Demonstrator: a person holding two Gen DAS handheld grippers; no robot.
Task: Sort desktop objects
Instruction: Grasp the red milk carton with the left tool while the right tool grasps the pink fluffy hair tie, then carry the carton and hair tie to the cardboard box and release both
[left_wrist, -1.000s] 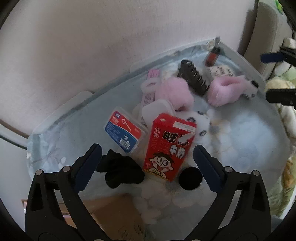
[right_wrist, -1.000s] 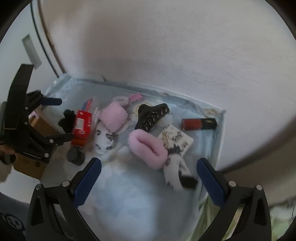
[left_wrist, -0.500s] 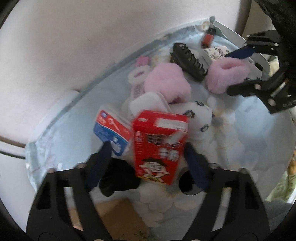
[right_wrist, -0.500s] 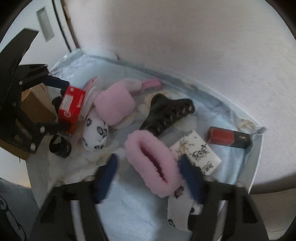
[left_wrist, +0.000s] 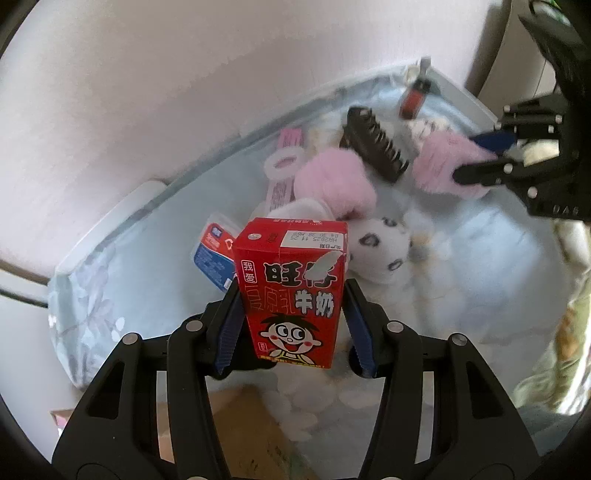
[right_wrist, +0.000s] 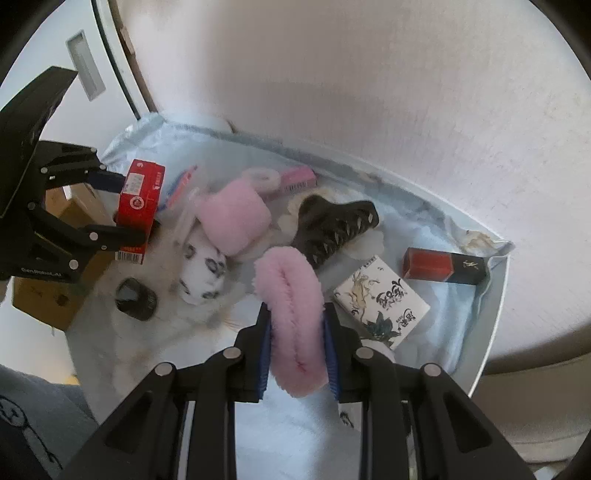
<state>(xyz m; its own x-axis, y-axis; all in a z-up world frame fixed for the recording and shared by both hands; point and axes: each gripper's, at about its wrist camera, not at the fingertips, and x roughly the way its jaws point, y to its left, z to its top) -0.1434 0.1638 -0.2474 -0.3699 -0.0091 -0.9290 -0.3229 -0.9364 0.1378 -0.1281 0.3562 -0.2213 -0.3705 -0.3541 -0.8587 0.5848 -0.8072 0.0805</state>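
My left gripper (left_wrist: 291, 321) is shut on a red milk carton (left_wrist: 291, 291) with a cartoon face and holds it upright above the blue floral cloth (left_wrist: 480, 266). The carton also shows in the right wrist view (right_wrist: 140, 206). My right gripper (right_wrist: 297, 349) is shut on a fluffy pink scrunchie (right_wrist: 291, 321); it also shows in the left wrist view (left_wrist: 443, 162). A second pink fluffy item (right_wrist: 232, 218), a white spotted plush (right_wrist: 203, 273) and a black hair claw (right_wrist: 332, 229) lie between the grippers.
On the cloth lie a red and black lipstick box (right_wrist: 443, 266), a white printed card box (right_wrist: 380, 302), a small black jar (right_wrist: 135, 293), a blue and white packet (left_wrist: 214, 254) and a pink strip pack (left_wrist: 284, 166). A cardboard box (right_wrist: 48, 295) stands at the left edge.
Both grippers moved in and closed: the left on the red milk carton, lifting it, the right on the pink scrunchie.
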